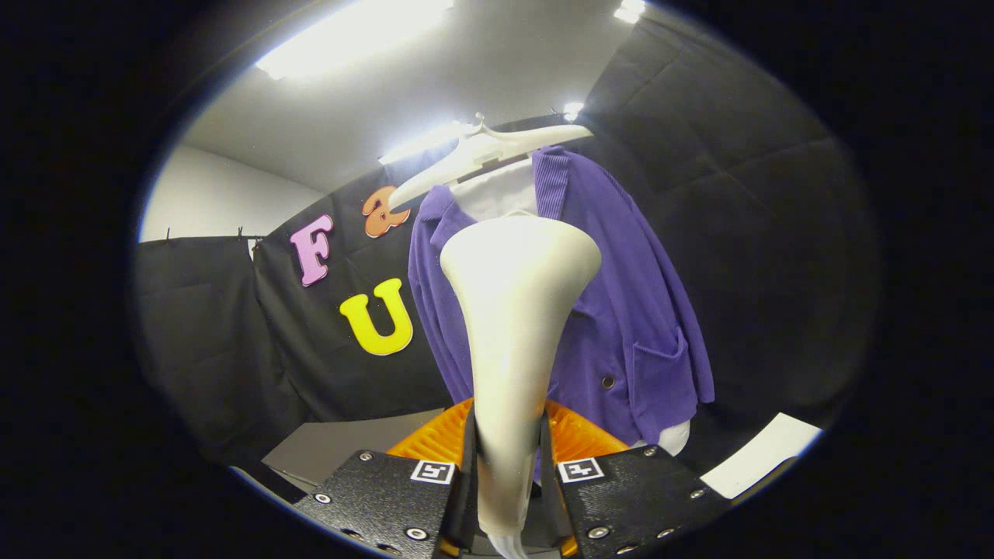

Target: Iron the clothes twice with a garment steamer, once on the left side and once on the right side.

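Note:
My gripper (509,454) is shut on the handle of a cream garment steamer (514,310), with a finger pressing on each side of it. The steamer stands upright and its wide head rises just ahead of the fingers. Beyond it a purple cardigan (621,310) hangs over a white shirt (497,194) on a white hanger (481,151). The steamer head covers the middle of the cardigan's front, about chest height. I cannot tell whether the head touches the cloth. The cardigan's pocket (660,380) and a button (607,381) show to the right of the steamer.
Black cloth walls stand behind and to both sides of the garment. A grey surface (342,446) lies low to the left of the fingers, and a white sheet (765,454) lies low to the right. Ceiling lights (349,39) shine above.

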The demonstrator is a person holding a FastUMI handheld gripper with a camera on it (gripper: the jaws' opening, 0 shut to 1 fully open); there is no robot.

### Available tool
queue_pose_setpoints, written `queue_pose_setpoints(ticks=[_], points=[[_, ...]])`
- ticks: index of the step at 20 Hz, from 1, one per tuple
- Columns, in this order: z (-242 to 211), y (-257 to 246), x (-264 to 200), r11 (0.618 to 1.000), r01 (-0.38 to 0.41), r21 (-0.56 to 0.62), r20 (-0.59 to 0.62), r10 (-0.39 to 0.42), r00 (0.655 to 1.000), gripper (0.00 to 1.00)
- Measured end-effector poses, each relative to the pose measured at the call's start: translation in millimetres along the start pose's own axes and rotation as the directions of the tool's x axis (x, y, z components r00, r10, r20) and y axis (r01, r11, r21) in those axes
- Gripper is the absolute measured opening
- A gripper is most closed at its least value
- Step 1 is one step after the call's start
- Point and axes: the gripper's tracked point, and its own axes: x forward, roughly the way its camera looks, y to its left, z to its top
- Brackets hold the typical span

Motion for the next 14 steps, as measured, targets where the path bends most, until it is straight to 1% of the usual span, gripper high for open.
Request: queue_pose_setpoints(ticks=[3, 5, 7, 9, 14], points=[[36.7, 0.8, 9.2, 1.0, -0.005, -0.004, 0.064, 0.006, 0.998, 0.34], [60.1, -5.0, 18.2, 0.999, 0.018, -0.027, 0.117, -0.015, 0.993, 0.33], [81.7, -5.5, 29.0, 0.999, 0.029, -0.022, 0.169, -0.025, 0.985, 0.33], [94.6, -6.2, 42.5, 0.999, 0.035, -0.001, 0.2, -0.034, 0.979, 0.34], [120.0, -23.5, 76.8, 0.996, 0.08, 0.045, 0.288, -0.09, 0.953, 0.33]])
